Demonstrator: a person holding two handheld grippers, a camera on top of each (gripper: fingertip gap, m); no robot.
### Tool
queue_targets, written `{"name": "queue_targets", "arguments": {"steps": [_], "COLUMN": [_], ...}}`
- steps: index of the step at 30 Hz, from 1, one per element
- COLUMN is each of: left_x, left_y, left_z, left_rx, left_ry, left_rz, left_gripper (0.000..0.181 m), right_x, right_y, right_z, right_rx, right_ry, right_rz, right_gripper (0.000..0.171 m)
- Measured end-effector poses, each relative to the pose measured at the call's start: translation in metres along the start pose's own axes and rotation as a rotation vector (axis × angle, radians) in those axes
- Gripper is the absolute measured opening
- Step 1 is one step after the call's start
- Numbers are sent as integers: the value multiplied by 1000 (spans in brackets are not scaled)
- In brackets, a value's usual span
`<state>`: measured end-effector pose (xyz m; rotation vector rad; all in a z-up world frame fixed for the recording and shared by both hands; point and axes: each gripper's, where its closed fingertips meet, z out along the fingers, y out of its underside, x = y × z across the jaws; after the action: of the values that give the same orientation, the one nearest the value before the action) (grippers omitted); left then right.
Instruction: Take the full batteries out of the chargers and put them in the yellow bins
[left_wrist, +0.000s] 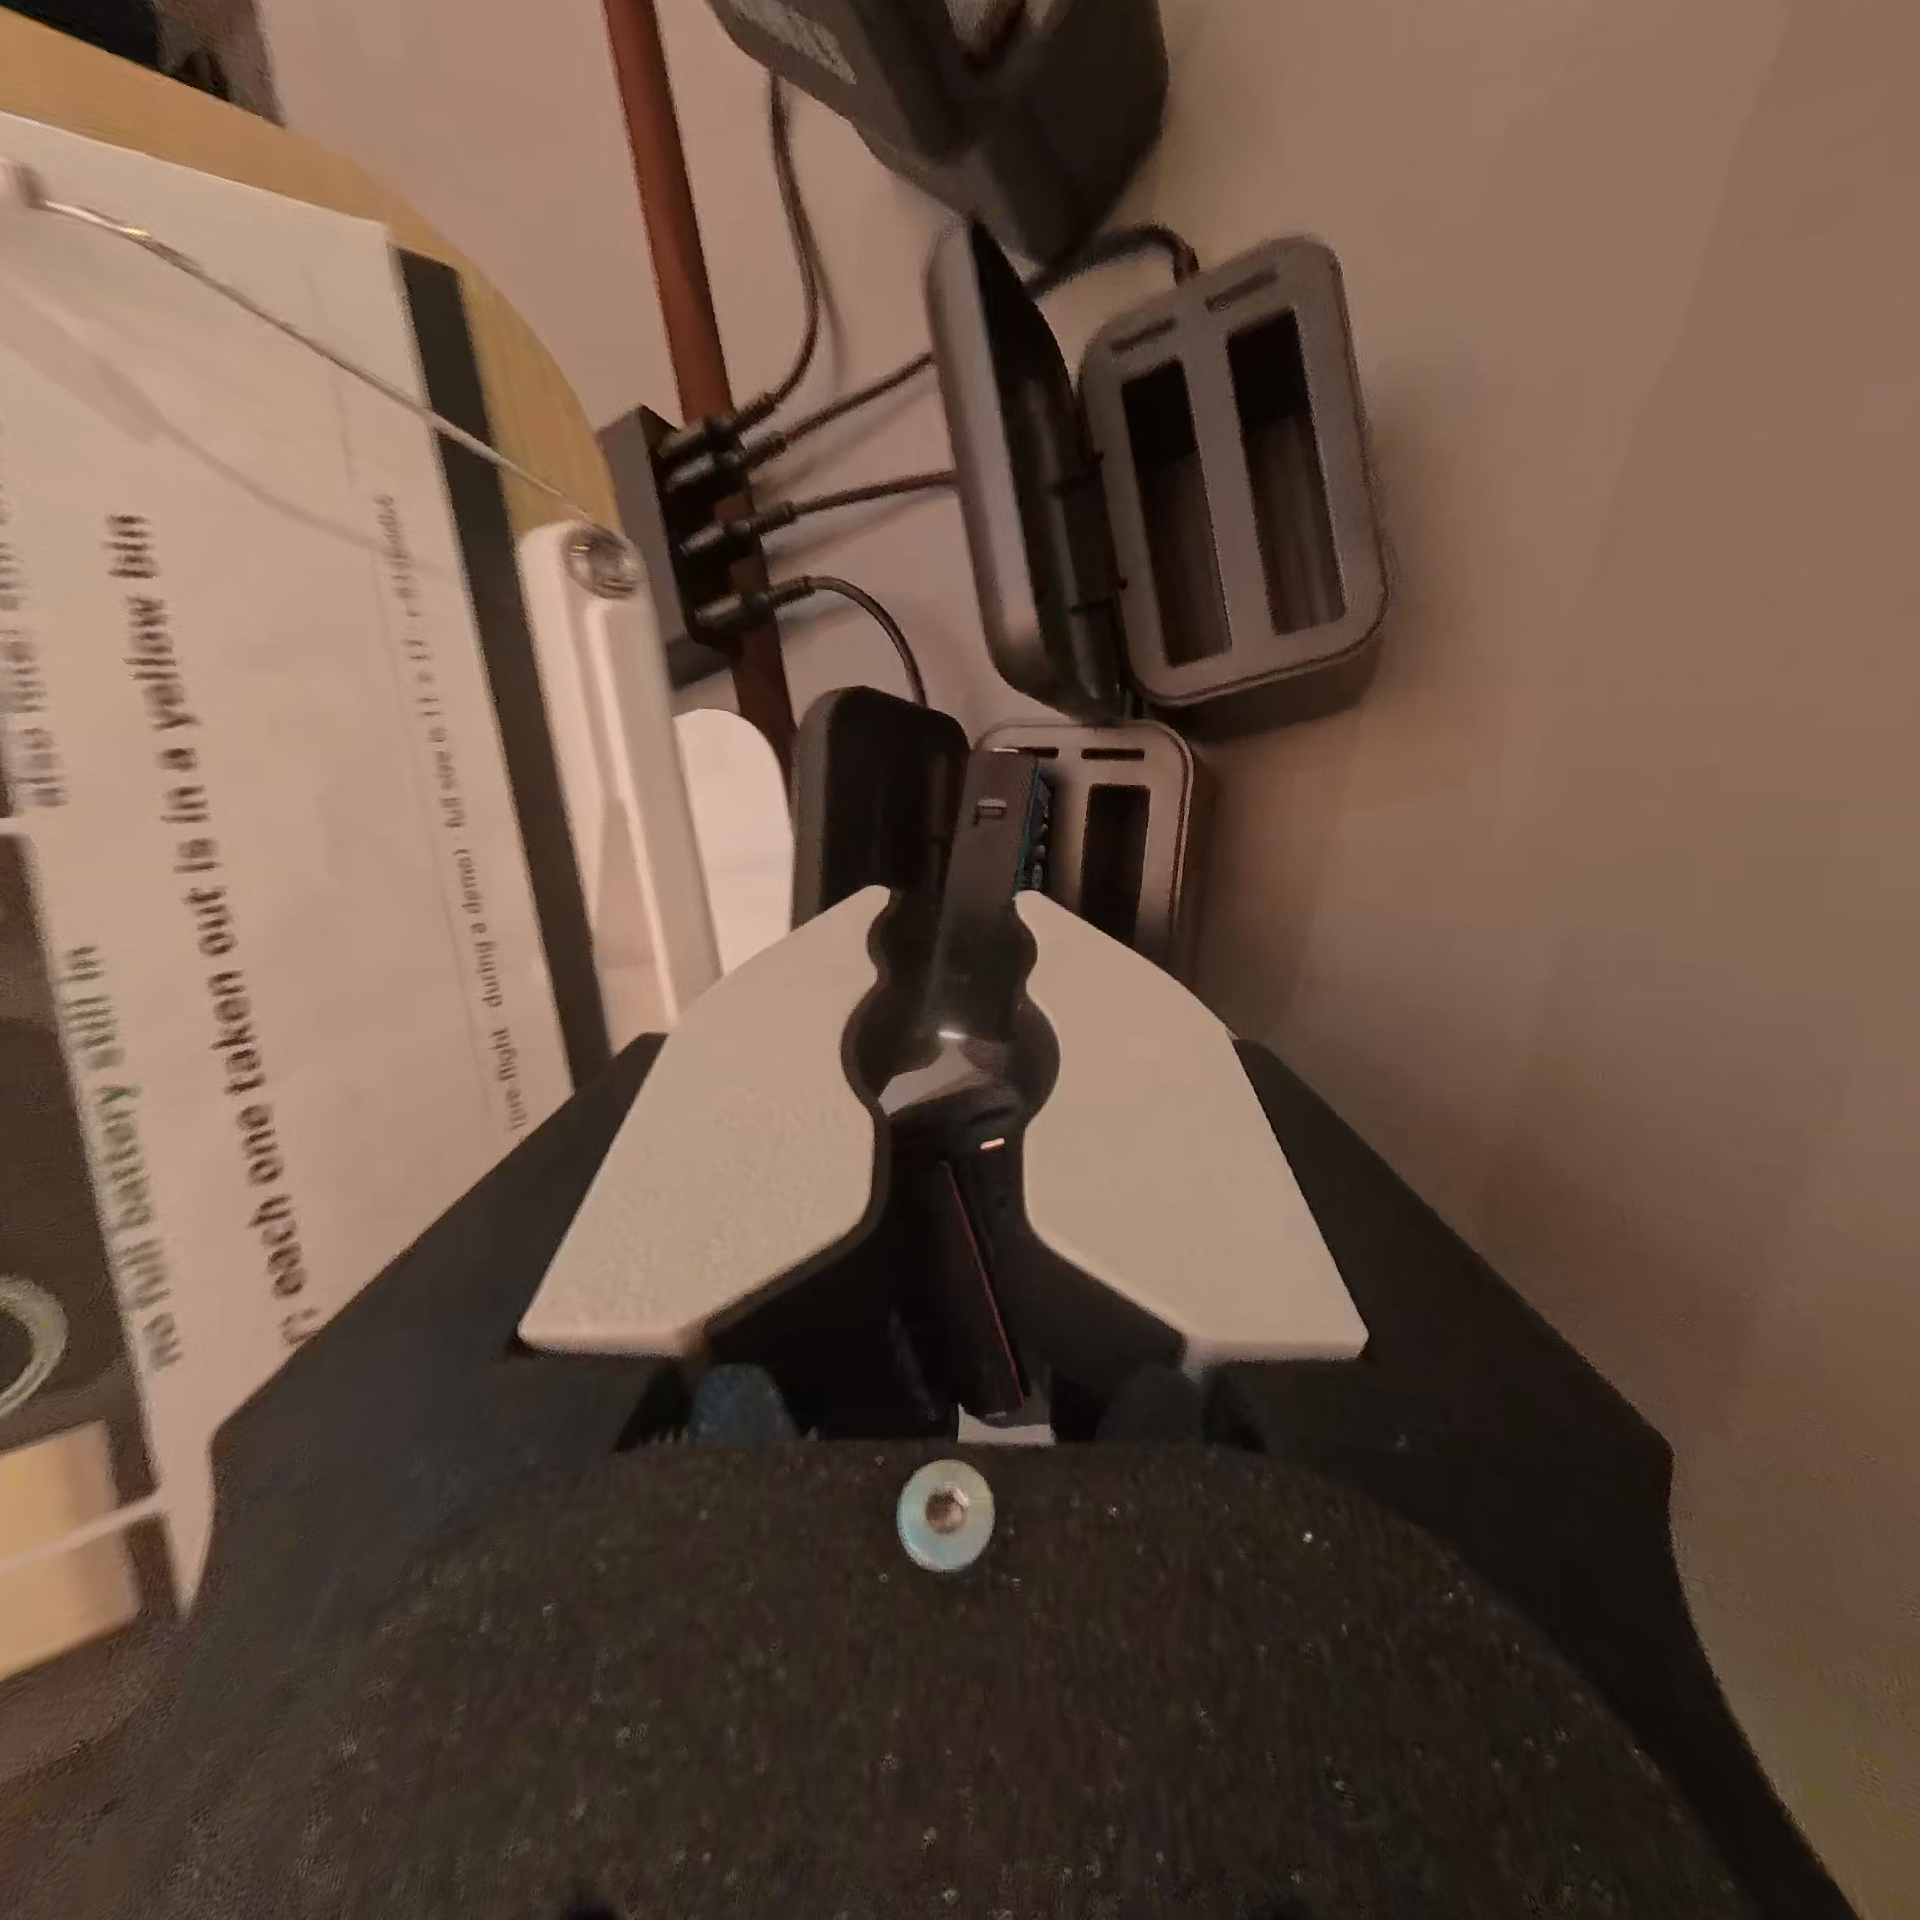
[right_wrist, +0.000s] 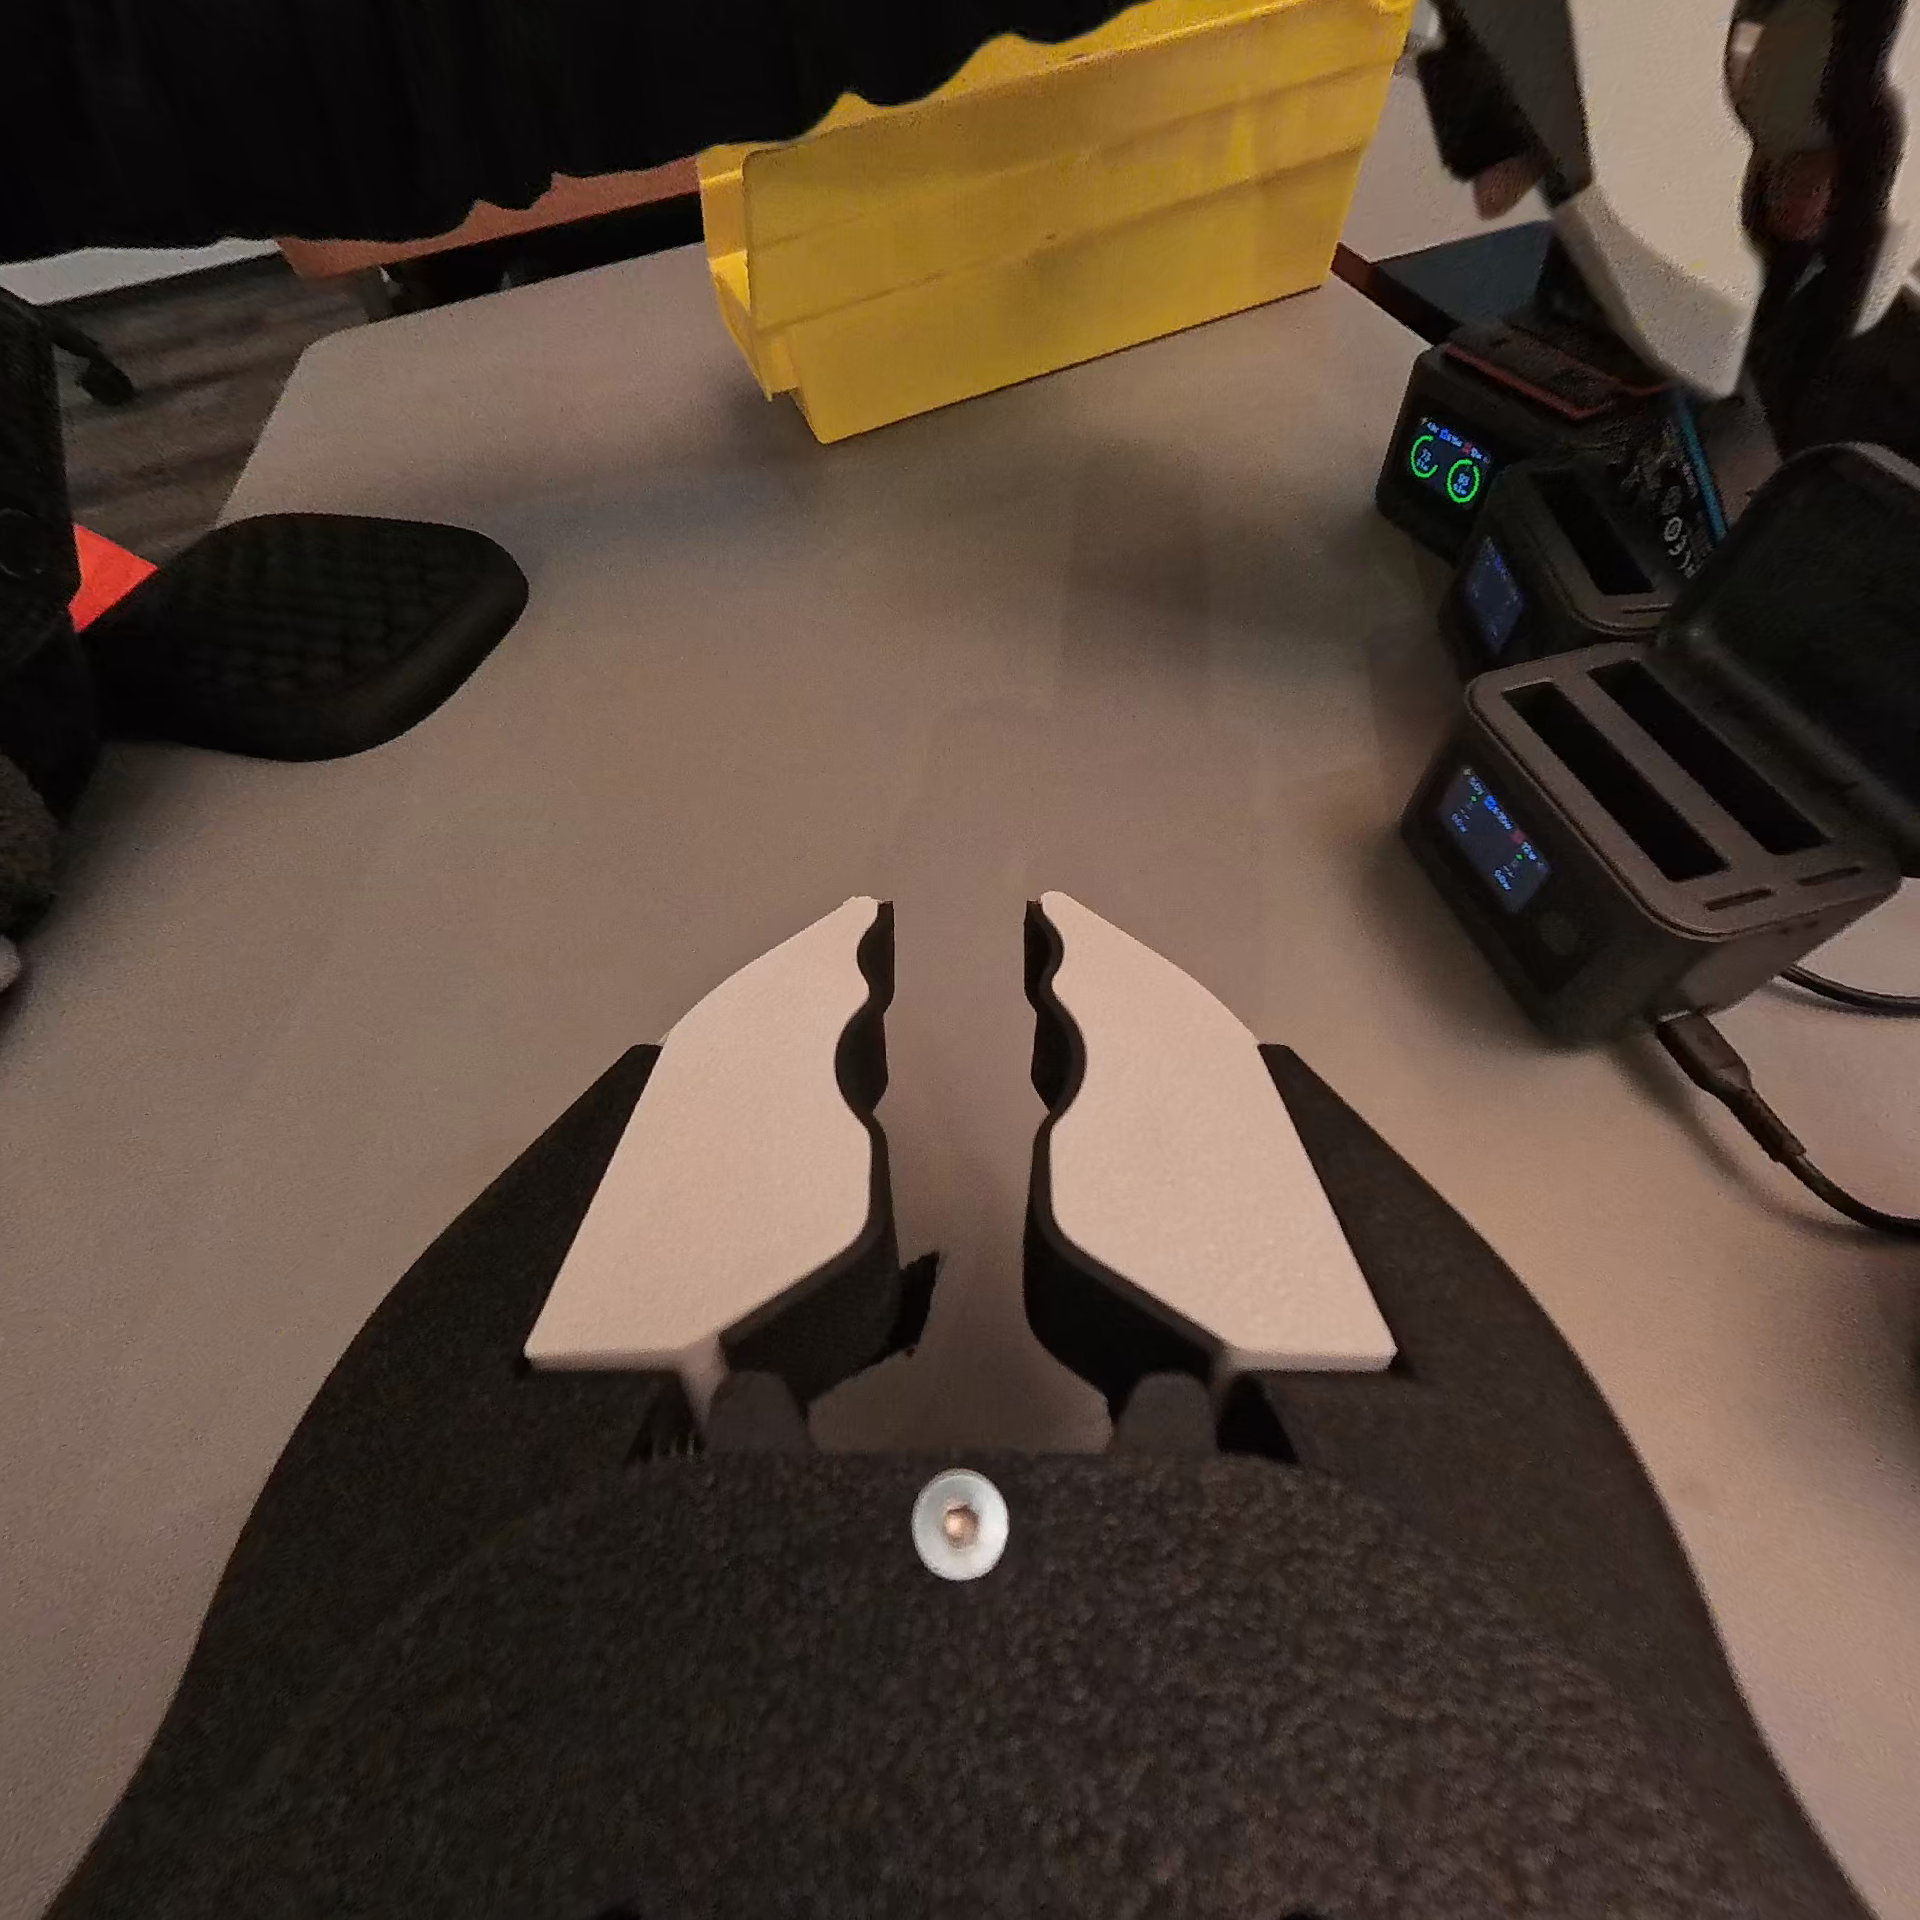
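Observation:
My left gripper is shut on a black battery with a blue side. The battery's far end is at the left slot of the near charger, whose lid stands open; I cannot tell whether it is clear of the slot. A second charger behind it has two empty slots. My right gripper is open and empty over the grey table. A yellow bin stands at the table's far side. The held battery also shows at the right of the right wrist view.
Three dark chargers line the right side: a near one with empty slots, a middle one, a far one showing green rings. Cables trail from them. A black mesh pad lies left. A printed sheet and a cable hub stand beside the chargers. The tips of one gripper are about 20 cm away from the tips of the other. To reach the near charger in a straight line is about 4 cm for my left fingers, about 15 cm for my right. It is also in sight in the right wrist view.

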<state>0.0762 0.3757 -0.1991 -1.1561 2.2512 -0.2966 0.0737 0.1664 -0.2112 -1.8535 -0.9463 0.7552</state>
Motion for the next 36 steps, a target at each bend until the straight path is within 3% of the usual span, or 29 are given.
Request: {"name": "queue_targets", "arguments": {"steps": [4, 8, 18, 30, 36], "left_x": [-2, 4, 7, 7, 5], "left_y": [4, 7, 6, 2, 6], "left_z": [-8, -1, 20, 16, 17], "left_rx": [-20, -60, -231, 58, 7], "left_ry": [-18, -12, 48, 15, -37], "left_rz": [-46, -6, 134, -106, -55], "left_gripper": [16, 23, 18, 17, 19], "right_x": [-2, -4, -8, -10, -10], "right_y": [1, 2, 6, 10, 10], "right_z": [1, 3, 4, 5, 4], "right_rx": [-7, -14, -38, -62, -61], "right_ry": [-8, -18, -42, -54, -56], "right_rz": [-2, -4, -1, -1, 1], "right_gripper": [24, 24, 24, 24, 24]}}
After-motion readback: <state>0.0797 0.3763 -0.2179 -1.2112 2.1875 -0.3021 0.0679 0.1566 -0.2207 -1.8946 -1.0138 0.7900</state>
